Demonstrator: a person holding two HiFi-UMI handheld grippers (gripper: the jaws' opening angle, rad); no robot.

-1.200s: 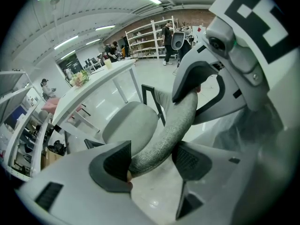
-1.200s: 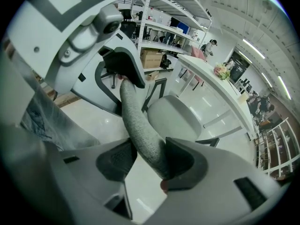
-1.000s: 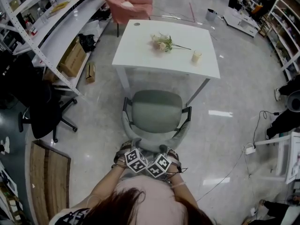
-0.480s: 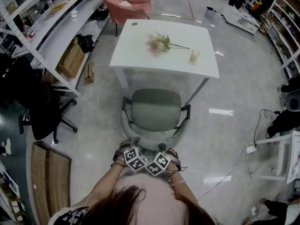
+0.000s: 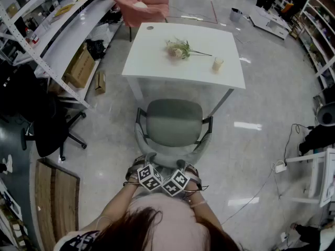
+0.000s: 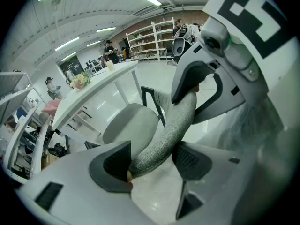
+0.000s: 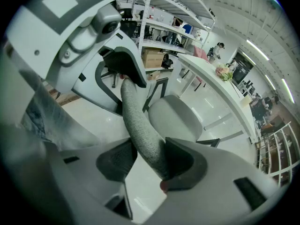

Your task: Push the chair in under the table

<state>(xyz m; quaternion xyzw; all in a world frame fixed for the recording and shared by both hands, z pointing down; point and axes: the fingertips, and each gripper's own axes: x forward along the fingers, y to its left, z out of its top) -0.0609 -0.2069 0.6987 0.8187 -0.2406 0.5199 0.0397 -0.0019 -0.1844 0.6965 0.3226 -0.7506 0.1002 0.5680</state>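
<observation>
Floor [image 5: 256,156] open either side of chair [image 5: 174,122]; seat front near table [image 5: 157,56] edge.

My left gripper [image 6: 151,159] and right gripper [image 7: 146,162] wore pale grey shells around dark, mesh-padded fingers [image 6: 111,167]. Behind them sat black-and-white marker cubes [image 5: 151,178], thin cables [image 5: 131,183] and my pink top [image 5: 162,218].

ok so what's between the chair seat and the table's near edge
Just a narrow strip of bare floor separates the chair from the table, whose near legs flank it; the head view shows it.
</observation>
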